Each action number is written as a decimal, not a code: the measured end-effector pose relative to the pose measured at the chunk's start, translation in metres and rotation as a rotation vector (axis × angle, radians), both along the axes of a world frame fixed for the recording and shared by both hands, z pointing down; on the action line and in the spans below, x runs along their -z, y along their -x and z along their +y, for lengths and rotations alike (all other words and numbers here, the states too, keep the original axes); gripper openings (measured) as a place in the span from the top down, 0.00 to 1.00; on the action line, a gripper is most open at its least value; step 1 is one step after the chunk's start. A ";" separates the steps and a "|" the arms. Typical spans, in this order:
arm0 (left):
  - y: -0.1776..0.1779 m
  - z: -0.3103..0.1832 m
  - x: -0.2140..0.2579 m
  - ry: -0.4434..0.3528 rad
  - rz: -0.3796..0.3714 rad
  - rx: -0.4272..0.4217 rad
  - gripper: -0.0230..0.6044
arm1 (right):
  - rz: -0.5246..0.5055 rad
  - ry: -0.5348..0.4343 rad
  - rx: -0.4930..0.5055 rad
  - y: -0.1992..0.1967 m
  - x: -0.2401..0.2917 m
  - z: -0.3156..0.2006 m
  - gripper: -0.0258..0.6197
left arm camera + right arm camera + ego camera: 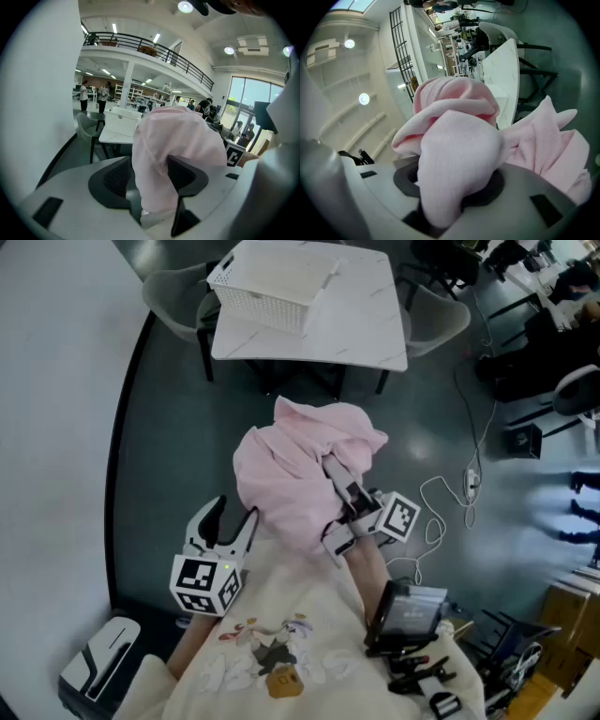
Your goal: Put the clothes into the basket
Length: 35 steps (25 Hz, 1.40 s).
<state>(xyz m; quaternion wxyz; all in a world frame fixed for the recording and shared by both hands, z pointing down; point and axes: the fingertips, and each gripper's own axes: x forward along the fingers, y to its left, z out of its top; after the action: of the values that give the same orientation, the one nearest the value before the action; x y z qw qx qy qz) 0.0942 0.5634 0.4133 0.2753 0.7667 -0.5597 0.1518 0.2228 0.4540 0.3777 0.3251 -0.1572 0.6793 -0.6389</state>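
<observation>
The basket [267, 289] stands on the table [361, 329], along its left edge. One chair [172, 294] stands left of the table. The garment [291, 474] hangs before the table, between the left gripper [236, 518] and the right gripper [339, 486].

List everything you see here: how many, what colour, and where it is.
garment: one, pink, held up in front of the table
basket: one, white, on the table's left corner
table: one, white, top centre
chairs: two, grey, either side of the table
cable: one, white, on the floor at right
left gripper: one, white and black, open, pink cloth between its jaws
right gripper: one, white and black, shut on the garment
</observation>
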 end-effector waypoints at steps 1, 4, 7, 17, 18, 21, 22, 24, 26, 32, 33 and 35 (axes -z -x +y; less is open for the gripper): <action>-0.004 0.000 -0.002 0.009 -0.002 -0.016 0.58 | 0.004 0.004 -0.001 -0.001 -0.003 0.002 0.68; -0.012 -0.006 -0.006 0.025 -0.003 -0.043 0.62 | 0.013 0.012 -0.010 -0.004 -0.009 0.000 0.68; -0.009 -0.012 -0.002 0.012 0.000 -0.033 0.63 | 0.006 0.016 -0.026 -0.002 -0.009 0.002 0.68; 0.021 0.013 0.011 -0.026 -0.034 0.055 0.71 | 0.122 -0.061 -0.039 0.028 0.000 0.038 0.68; 0.029 0.013 0.021 -0.052 -0.029 0.088 0.71 | 0.140 -0.066 -0.037 0.031 -0.002 0.040 0.68; 0.032 0.015 0.038 -0.102 -0.045 0.067 0.71 | 0.134 -0.061 -0.024 0.039 -0.008 0.050 0.68; 0.027 0.015 0.037 -0.098 -0.053 0.036 0.71 | 0.113 -0.052 -0.018 0.042 -0.009 0.052 0.68; 0.020 0.014 0.029 -0.082 -0.054 0.004 0.71 | 0.080 -0.037 -0.010 0.051 -0.009 0.057 0.68; 0.022 0.015 0.025 -0.080 -0.055 0.008 0.71 | 0.070 -0.035 -0.008 0.060 -0.008 0.061 0.68; 0.035 0.017 0.020 -0.095 -0.050 0.002 0.71 | 0.065 -0.054 -0.021 0.075 -0.011 0.069 0.68; 0.037 0.016 0.018 -0.091 -0.049 0.000 0.71 | 0.065 -0.049 -0.025 0.078 -0.012 0.069 0.68; 0.039 0.015 0.013 -0.077 -0.040 -0.012 0.73 | 0.064 -0.029 -0.034 0.081 -0.017 0.069 0.68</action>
<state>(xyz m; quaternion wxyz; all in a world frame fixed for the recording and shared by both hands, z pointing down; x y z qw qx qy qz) 0.0555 0.5780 0.3998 0.2335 0.7769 -0.5659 0.1470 0.1418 0.5225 0.3943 0.3165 -0.1845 0.6955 -0.6181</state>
